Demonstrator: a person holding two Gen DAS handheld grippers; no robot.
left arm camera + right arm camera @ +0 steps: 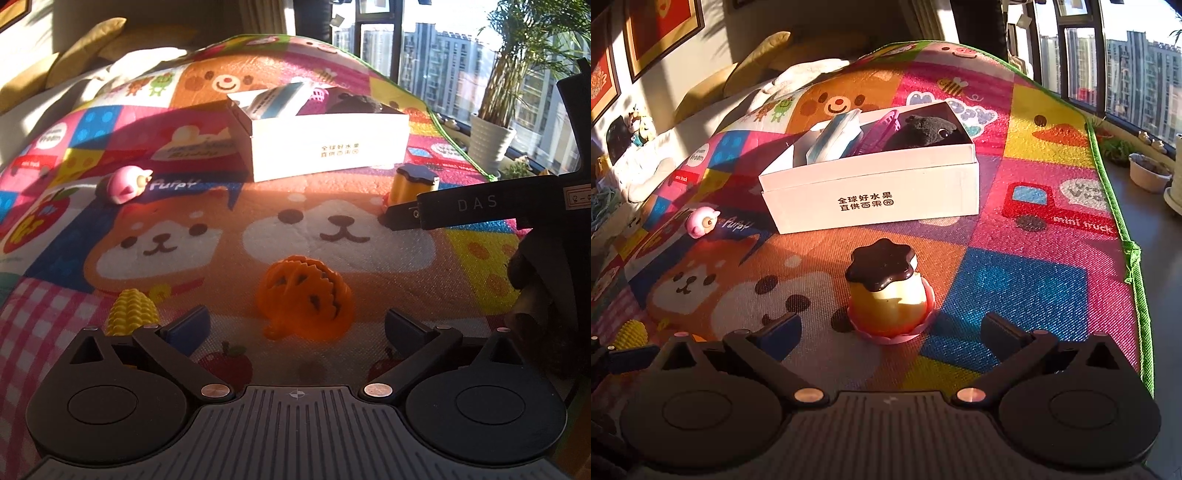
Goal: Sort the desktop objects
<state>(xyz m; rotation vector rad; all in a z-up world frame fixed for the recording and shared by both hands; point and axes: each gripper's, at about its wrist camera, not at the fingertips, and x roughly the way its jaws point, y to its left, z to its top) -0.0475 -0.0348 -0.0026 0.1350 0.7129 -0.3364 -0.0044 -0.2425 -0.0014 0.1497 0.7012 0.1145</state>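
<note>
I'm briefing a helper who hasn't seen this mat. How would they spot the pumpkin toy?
Find the white box on the cartoon mat. Nearer than it, past the dog faces, lies the pumpkin toy: bright orange, ribbed, with dark cut-out holes, unlike the yellow corn to its left.

I'm seeing orange pumpkin [308,295] between my left fingers | yellow corn [131,312] beside them | brown-topped cream pudding [886,291] between my right fingers | white box [875,192] beyond

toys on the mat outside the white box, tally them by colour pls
orange: 1, the pumpkin
yellow: 1, the corn
pink: 1, the round animal toy
yellow with dark brown top: 1, the pudding
total: 4
</note>
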